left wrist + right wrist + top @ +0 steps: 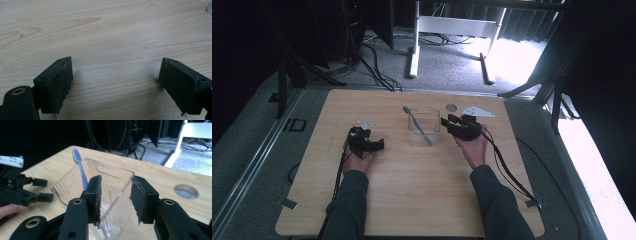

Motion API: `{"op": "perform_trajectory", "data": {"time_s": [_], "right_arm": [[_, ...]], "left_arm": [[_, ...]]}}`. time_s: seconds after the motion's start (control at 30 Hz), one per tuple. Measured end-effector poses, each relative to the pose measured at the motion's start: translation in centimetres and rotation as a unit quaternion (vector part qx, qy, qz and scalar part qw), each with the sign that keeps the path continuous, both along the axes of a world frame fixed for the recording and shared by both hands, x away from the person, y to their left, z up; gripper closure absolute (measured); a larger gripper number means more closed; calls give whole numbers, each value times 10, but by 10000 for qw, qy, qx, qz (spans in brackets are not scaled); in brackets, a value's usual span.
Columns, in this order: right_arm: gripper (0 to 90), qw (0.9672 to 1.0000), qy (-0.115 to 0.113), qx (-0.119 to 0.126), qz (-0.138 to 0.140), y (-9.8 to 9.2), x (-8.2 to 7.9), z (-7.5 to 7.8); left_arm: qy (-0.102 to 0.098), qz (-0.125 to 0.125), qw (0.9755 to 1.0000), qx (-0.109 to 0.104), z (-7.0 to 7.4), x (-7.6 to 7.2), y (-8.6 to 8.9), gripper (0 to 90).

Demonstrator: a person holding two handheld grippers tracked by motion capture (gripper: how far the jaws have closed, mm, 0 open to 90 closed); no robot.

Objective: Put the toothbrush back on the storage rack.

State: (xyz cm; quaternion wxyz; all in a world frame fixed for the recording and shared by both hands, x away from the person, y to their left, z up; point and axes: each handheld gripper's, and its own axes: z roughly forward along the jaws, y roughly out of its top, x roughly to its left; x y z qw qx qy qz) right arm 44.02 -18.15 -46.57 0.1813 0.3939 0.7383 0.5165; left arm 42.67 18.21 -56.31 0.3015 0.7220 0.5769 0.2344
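Your bench point(412, 190) is a pale wooden board with rounded corners, sitting on grey carpet with a white desk frame point(452, 30) and dark cables point(372, 65) beyond its far edge. There's a round hole point(451, 107) in the board near the far side, right of centre.

Near the middle of the bench stands a clear plastic container point(424, 127), square and open-topped, with a slot handle cut in its far wall. A blue toothbrush point(417, 125) leans inside it, head up and tilted toward the far left, poking out above the rim.

Your right claw point(449, 120) is just beside the container's right wall, your hand point(474, 145) behind it and the cable trailing back along your sleeve. In the right gripper view the jaws stand parted with the container's near wall rising between them; the pads are close to the plastic, but I can't tell whether they touch it.

Your left claw point(381, 145) rests low over bare wood, left of the container and apart from it. In the left gripper view its jaws are spread wide with nothing between them, and just a corner of the container peeks in at the upper right.
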Motion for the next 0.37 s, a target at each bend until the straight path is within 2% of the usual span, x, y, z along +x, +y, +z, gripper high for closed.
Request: {"op": "perform_trajectory", "data": {"time_s": [0.07, 0.1, 0.17, 0.27, 0.33, 0.37], "right_arm": [[565, 10000, 67, -11, -14, -2, 1, -1], [558, 9997, 222, -95, -79, -5, 2, -2], [556, 9988, 352, -278, -203, -7, 2, -3], [553, 9987, 299, -358, -222, -12, -2, -6], [554, 9976, 363, -505, -316, -15, -4, -8], [552, 9962, 402, -670, -389, -16, -5, -9]], "left_arm": [[1, 1, 10000, -1, 0, 0, 0, 126], [1, 0, 10000, -1, 0, 0, 0, 126], [0, 1, 10000, -2, 0, 0, 0, 126], [2, 0, 10000, 0, 0, 0, 0, 126], [3, -1, 10000, 1, 0, 0, 0, 126], [2, -2, 10000, 1, 0, 0, 0, 126]]}}
